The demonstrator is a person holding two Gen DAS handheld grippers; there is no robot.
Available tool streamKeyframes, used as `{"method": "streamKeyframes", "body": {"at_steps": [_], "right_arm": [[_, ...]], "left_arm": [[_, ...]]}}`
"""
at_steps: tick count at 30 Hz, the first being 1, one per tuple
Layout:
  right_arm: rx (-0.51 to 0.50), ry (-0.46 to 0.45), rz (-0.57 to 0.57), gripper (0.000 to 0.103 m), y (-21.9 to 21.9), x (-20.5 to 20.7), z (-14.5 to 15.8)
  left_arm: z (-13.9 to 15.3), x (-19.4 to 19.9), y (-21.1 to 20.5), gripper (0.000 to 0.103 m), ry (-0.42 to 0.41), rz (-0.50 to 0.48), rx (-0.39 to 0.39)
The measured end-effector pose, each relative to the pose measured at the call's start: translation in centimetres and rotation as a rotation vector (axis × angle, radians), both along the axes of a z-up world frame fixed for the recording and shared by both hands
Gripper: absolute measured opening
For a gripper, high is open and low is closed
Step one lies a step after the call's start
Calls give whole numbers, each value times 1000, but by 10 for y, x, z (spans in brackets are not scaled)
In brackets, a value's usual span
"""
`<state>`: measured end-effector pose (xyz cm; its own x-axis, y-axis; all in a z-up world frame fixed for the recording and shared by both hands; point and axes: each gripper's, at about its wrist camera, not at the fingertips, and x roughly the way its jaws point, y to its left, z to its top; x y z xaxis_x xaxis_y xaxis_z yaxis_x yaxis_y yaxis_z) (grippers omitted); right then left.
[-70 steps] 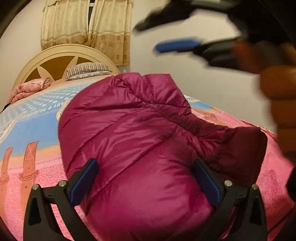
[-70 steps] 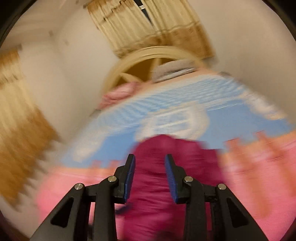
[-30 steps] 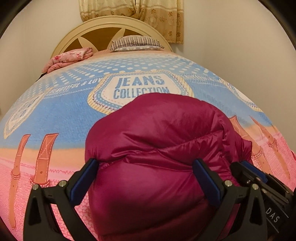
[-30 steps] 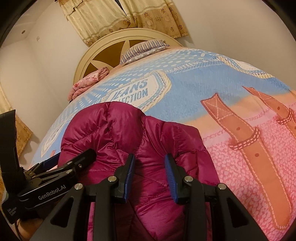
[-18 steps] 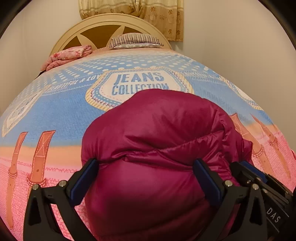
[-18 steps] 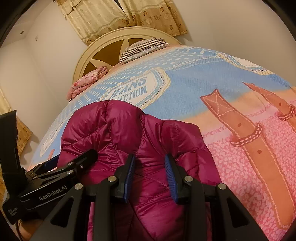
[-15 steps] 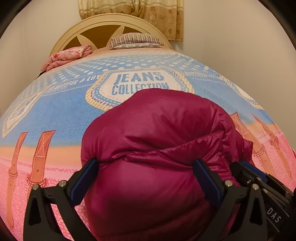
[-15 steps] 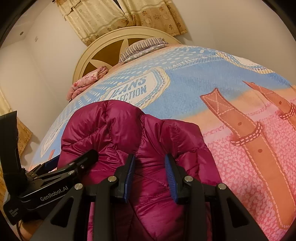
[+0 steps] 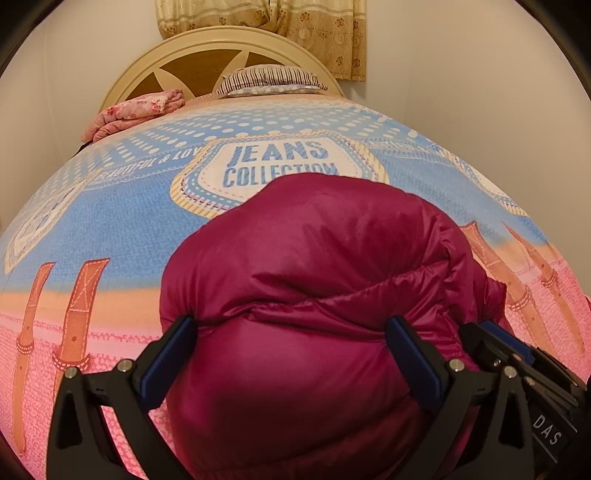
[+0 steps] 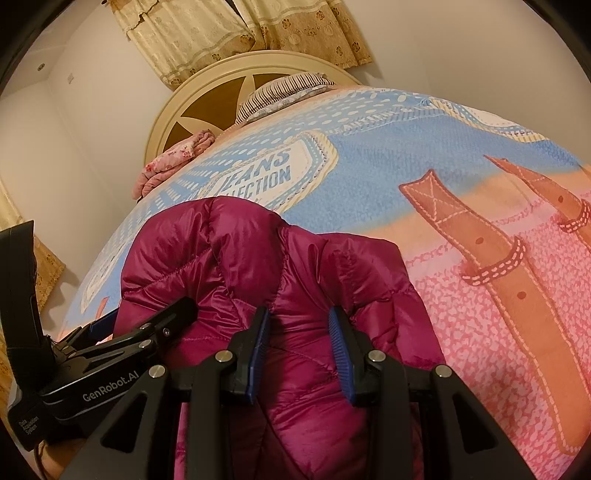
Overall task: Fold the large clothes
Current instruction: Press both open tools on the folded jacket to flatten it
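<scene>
Jacket (image 9: 314, 280) lies bundled mid-bed; left tongs (image 9: 291, 354) spread, right tongs (image 10: 300, 343) parted.

The jacket (image 9: 314, 295) is a glossy magenta-burgundy throughout, with quilted stitch lines in the same colour. The bedspread (image 9: 122, 229) is sky blue toward the headboard, with white dots and dashes and a white badge lettered "JEANS COLLECTION" in blue; nearer the camera it passes through an orange band into mottled pink, crossed by printed rust-brown straps with white stitching. The headboard (image 9: 236, 40) is cream with brown inset panels. The pillow (image 9: 269, 77) is striped dark and white. The folded blanket (image 9: 136, 110) is pink with a floral print. The curtain (image 9: 288, 26) is beige-gold with small flower motifs. The walls (image 9: 461, 74) are plain off-white. The left gripper (image 9: 291, 350) and right gripper (image 10: 301, 343) are black with blue pads.
</scene>
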<state>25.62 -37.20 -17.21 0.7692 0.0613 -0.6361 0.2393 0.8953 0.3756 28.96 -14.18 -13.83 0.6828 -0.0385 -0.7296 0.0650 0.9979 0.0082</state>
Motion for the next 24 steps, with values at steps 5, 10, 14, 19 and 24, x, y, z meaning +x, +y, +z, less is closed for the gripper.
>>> {"method": "streamKeyframes", "body": {"at_steps": [5, 10, 14, 19, 24], "right_arm": [[1, 4, 0, 35, 0, 1, -2], [-8, 12, -2, 35, 1, 2, -2], [-7, 14, -2, 35, 2, 3, -3], [-8, 21, -1, 35, 2, 3, -3], [-10, 26, 0, 35, 2, 4, -4]], "left_arm": [[-1, 0, 0, 103, 0, 0, 1], [-2, 0, 0, 103, 0, 1, 2], [-2, 1, 1, 103, 0, 2, 4], [-5, 0, 3, 103, 5, 2, 2], [-7, 1, 4, 103, 12, 4, 3]]}}
